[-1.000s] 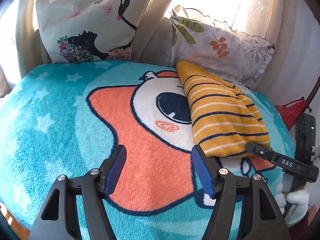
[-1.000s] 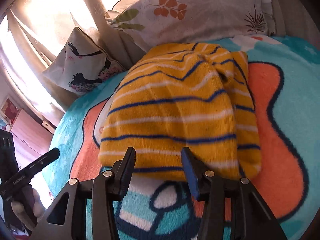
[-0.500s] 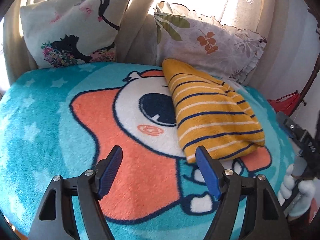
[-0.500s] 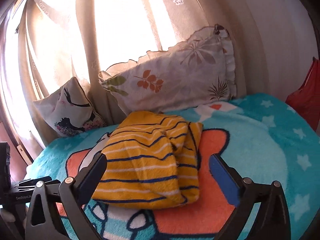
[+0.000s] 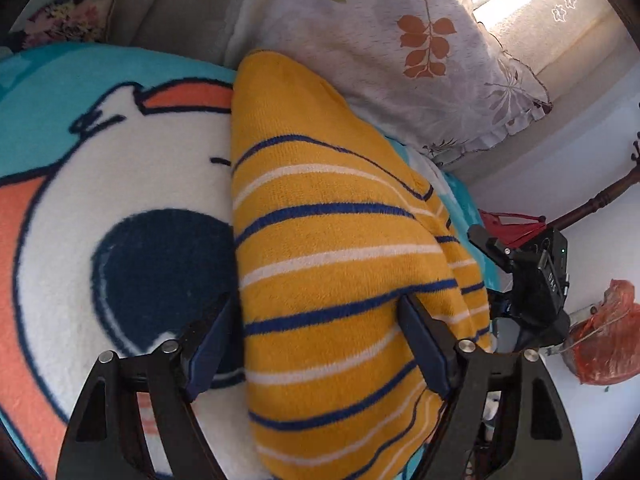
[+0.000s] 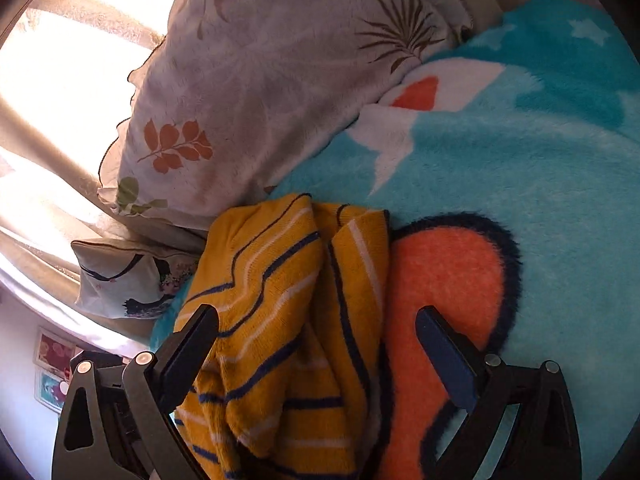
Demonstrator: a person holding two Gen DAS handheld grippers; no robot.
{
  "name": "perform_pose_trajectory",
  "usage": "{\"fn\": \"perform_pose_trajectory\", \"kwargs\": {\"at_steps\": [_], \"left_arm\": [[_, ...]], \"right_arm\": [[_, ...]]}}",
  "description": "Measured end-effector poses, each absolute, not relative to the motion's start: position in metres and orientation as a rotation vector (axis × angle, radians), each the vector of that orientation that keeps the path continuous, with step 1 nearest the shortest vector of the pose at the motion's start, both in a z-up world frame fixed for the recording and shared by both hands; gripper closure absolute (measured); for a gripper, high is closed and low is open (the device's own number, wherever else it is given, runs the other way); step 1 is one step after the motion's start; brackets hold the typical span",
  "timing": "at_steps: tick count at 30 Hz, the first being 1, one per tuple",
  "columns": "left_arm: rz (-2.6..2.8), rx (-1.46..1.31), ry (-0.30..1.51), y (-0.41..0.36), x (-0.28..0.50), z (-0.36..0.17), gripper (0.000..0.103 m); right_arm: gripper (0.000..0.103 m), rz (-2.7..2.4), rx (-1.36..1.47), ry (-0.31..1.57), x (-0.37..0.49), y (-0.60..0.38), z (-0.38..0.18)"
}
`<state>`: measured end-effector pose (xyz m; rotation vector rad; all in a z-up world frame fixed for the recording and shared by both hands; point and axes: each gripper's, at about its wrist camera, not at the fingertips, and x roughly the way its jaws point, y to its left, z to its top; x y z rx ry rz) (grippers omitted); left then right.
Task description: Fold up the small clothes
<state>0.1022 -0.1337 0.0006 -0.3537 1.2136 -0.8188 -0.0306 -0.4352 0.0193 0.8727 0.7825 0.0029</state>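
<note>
I have the folded yellow knit garment with blue and white stripes lying on the turquoise cartoon fleece blanket. Left hand-held gripper straddles it, spread; right hand-held gripper likewise spread. Next, I judge: close, then fold.

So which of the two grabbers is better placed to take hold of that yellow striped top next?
Probably the left gripper: its open fingers straddle the folded yellow striped top, whereas the right gripper is half over blanket.
</note>
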Motion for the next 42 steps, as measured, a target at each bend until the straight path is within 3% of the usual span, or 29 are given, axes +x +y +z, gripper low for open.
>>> {"fn": "perform_pose_trajectory", "kwargs": {"at_steps": [1, 2, 3, 6, 11, 20, 22, 24, 31, 33, 38, 42], "left_arm": [[-0.827, -0.369, 1.213, -0.137, 0.103, -0.001, 0.021], [-0.824, -0.357, 1.204, -0.140, 0.102, 0.000, 0.021], [-0.825, -0.339, 1.203, -0.142, 0.100, 0.003, 0.031], [-0.821, -0.327, 1.184, -0.136, 0.099, 0.022, 0.057], [-0.791, -0.255, 1.076, -0.115, 0.088, 0.073, 0.061], [-0.598, -0.148, 1.154, -0.094, 0.071, 0.041, 0.055], [-0.598, -0.155, 1.139, -0.087, 0.061, 0.039, 0.052], [-0.590, -0.140, 1.123, -0.088, 0.052, 0.037, 0.048], [-0.581, -0.039, 1.052, -0.094, 0.018, 0.039, 0.043], [-0.578, -0.016, 1.049, -0.093, 0.012, 0.039, 0.041], [-0.591, -0.023, 1.079, -0.093, 0.012, 0.032, 0.039], [-0.590, -0.055, 1.092, -0.090, 0.009, 0.028, 0.038]], "right_arm": [[0.006, 0.010, 0.848, 0.782, -0.024, -0.430, 0.021], [0.024, 0.032, 0.831, 0.792, -0.017, -0.424, 0.021], [0.045, 0.064, 0.826, 0.818, -0.008, -0.418, 0.019], [0.059, 0.116, 0.798, 0.851, 0.007, -0.399, 0.026], [0.072, 0.250, 0.802, 0.721, -0.008, -0.386, 0.069], [0.071, 0.052, 0.646, 0.698, -0.045, -0.387, 0.082], [0.061, 0.077, 0.599, 0.692, -0.053, -0.377, 0.092], [0.041, 0.115, 0.551, 0.711, -0.051, -0.362, 0.097], [0.041, 0.008, 0.448, 0.885, 0.014, -0.341, 0.060], [0.081, 0.113, 0.533, 0.950, 0.028, -0.343, 0.043], [0.091, 0.074, 0.448, 0.929, 0.029, -0.344, 0.056], [0.088, -0.102, 0.289, 0.969, 0.036, -0.342, 0.049]]}}
